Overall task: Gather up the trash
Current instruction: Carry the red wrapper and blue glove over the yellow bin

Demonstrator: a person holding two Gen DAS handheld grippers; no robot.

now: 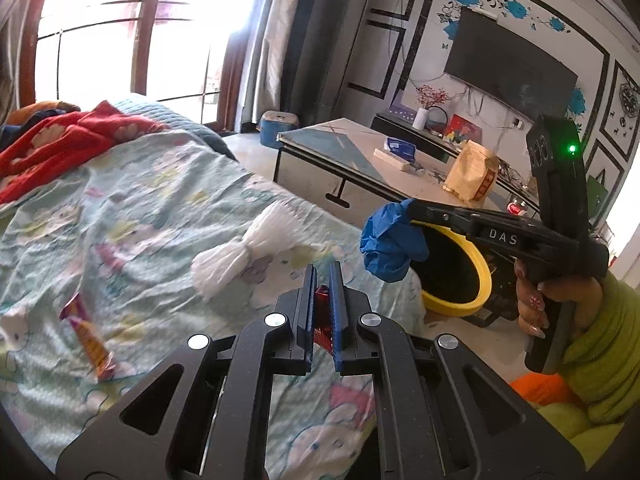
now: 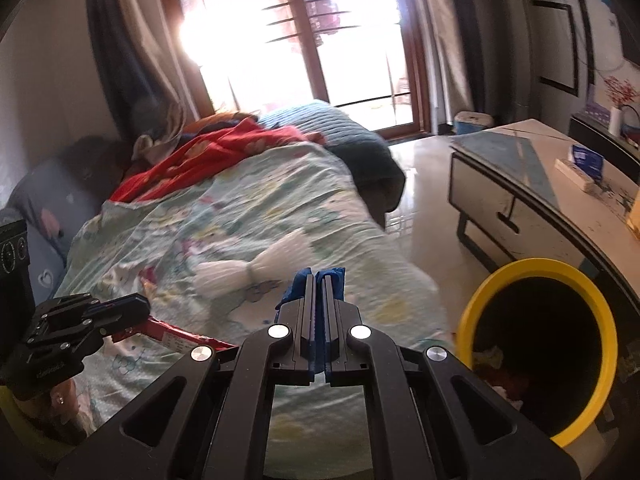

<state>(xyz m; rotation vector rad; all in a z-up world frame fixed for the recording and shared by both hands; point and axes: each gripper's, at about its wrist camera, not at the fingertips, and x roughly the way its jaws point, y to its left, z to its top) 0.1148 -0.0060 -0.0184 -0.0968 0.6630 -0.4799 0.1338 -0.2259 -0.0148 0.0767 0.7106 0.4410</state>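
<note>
- The left hand-held gripper is clamped narrow on a red wrapper, which sits pinched between its blue-lined fingers above the bed.
- From the right wrist view, that same red wrapper sticks out as a long strip from the left hand-held gripper, low at the left edge.
- The right hand-held gripper is closed tight on a crumpled blue glove – the blue material bulges out around the fingertips.
- In the left wrist view the right hand-held gripper carries the blue glove just in front of the yellow-rimmed trash bin, near its rim.
- A hand in a green sleeve grips the handle of that tool.
- The trash bin stands on the floor between the bed and the low counter; some scraps lie inside it.
- Left on the cartoon-print bedsheet: a white, bow-shaped plastic wrapper near the middle, and an orange-and-pink snack wrapper toward the left side.
- The white wrapper lies just beyond the right tool's fingertips in its own view.
- A red blanket is bunched at the far end of the bed.
- On the counter rest a tan paper bag and a blue tissue pack.
</note>
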